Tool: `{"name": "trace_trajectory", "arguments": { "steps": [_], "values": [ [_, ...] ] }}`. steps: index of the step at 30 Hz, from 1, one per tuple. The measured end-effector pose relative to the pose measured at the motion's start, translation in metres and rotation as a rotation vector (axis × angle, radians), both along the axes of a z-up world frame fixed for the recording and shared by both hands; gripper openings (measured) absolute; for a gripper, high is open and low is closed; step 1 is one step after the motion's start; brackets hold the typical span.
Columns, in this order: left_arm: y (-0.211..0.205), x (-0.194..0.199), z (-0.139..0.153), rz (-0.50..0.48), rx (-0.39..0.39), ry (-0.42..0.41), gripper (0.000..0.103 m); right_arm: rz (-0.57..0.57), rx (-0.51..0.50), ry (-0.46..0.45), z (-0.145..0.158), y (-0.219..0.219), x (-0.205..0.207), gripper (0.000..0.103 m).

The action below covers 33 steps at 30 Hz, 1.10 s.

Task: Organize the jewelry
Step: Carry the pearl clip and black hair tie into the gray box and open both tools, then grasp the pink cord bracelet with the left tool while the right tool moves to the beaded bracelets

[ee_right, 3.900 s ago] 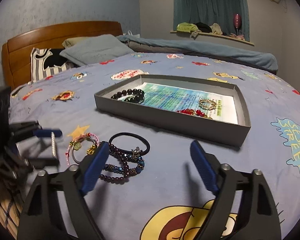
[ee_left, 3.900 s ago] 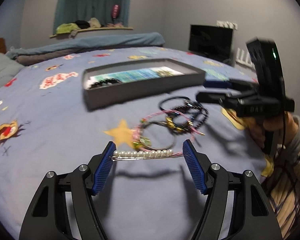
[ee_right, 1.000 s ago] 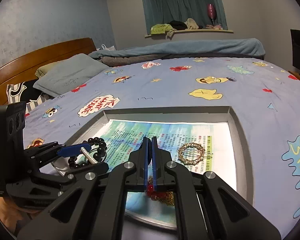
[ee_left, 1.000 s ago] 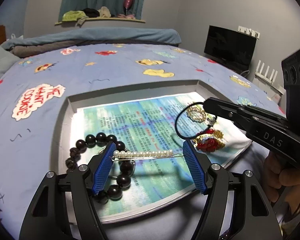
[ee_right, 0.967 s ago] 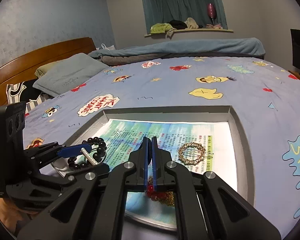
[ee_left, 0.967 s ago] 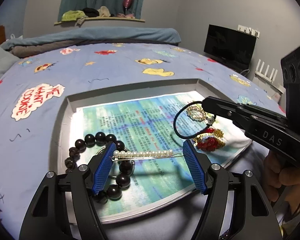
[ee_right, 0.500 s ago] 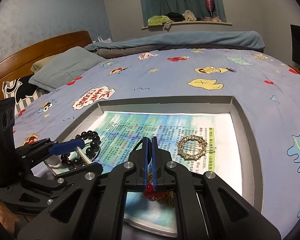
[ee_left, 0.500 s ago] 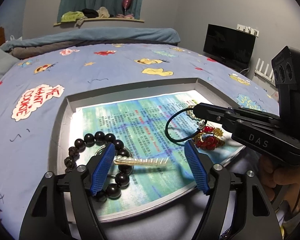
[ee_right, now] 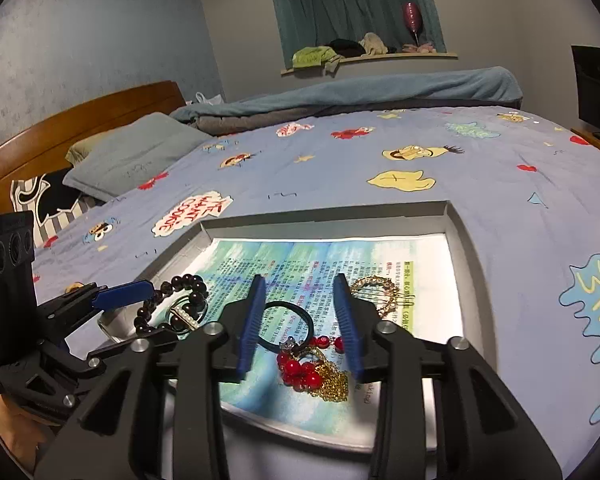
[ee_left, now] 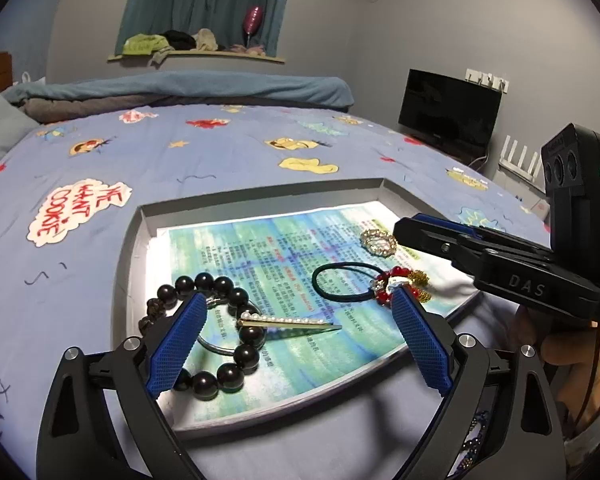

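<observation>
- Left gripper (ee_left: 296, 344) stood wide open and empty; the pearl clip (ee_left: 288, 323) lay below, across the black bead bracelet (ee_left: 216, 340) in the tray (ee_left: 260, 196).
- Right gripper (ee_right: 300, 322) was partly open, empty, above the hair tie (ee_right: 286, 326) beside the red bead piece (ee_right: 312, 372).
- Advice: lift both grippers straight up, clear of loops, to avoid snagging.

Dim room, fisheye-warped edges, tray paper seemingly glaring.

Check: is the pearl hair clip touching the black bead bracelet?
Touching. The left wrist view shows the pearl hair clip lying across the black bead bracelet, resting on its beads.
</observation>
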<state>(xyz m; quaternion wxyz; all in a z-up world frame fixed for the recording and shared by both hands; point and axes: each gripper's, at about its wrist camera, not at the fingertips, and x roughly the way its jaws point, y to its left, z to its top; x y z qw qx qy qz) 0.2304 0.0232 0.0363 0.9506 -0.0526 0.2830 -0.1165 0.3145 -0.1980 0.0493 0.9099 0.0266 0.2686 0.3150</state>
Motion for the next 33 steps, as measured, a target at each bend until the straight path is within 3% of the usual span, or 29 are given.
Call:
{"name": "trace_trajectory", "arguments": {
  "steps": [7, 9, 20, 33],
  "values": [
    [0.007, -0.016, 0.004, 0.0, -0.016, -0.034, 0.094, 0.003, 0.032, -0.039, 0.006, -0.01, -0.017, 0.059],
    [0.008, -0.026, 0.005, -0.004, -0.013, -0.051, 0.094, 0.012, 0.034, -0.051, 0.007, -0.011, -0.023, 0.069],
    [0.029, -0.063, 0.006, 0.009, 0.009, -0.079, 0.094, 0.03, -0.009, -0.094, 0.003, -0.023, -0.058, 0.069],
    [0.021, -0.095, -0.001, -0.102, 0.055, -0.077, 0.093, 0.051, -0.008, -0.092, -0.003, -0.042, -0.086, 0.069]
  ]
}}
